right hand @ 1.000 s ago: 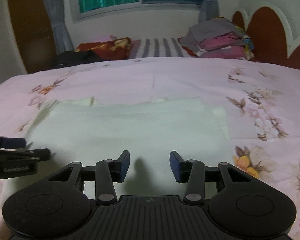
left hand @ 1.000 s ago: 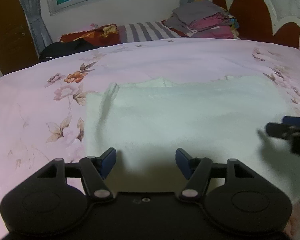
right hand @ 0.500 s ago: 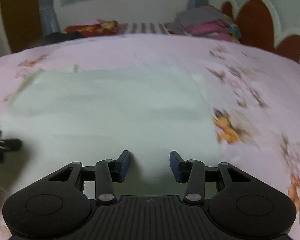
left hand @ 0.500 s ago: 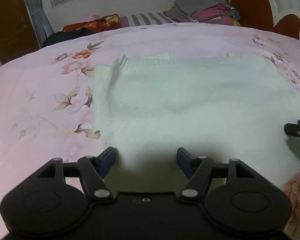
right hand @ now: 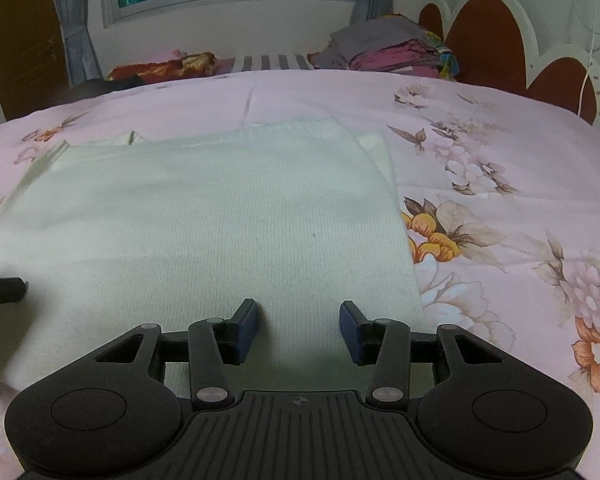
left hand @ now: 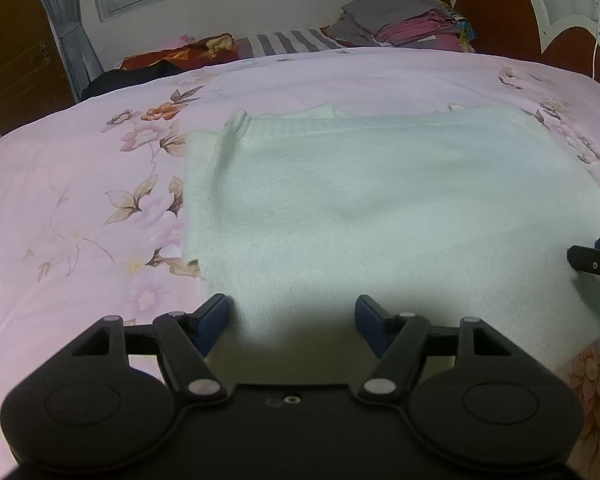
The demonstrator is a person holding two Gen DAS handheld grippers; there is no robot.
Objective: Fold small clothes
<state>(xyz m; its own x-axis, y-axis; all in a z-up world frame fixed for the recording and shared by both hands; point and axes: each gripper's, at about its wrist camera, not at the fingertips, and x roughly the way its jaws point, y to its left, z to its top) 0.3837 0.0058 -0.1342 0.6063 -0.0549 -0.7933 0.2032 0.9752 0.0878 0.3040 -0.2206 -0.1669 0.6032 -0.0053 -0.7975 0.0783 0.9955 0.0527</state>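
A white knitted garment [left hand: 380,208] lies flat on the pink flowered bedspread [left hand: 80,208], with nothing lying between it and the tongs. The left tongs [left hand: 292,316] and right tongs [right hand: 298,322] both gape wide, empty, over its near edge. Beyond it, a stack of folded clothes [right hand: 388,48] sits by the headboard [right hand: 500,40].

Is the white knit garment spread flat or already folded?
Partly folded: white knit garment lies flat, a side layer tucked beneath its left edge.
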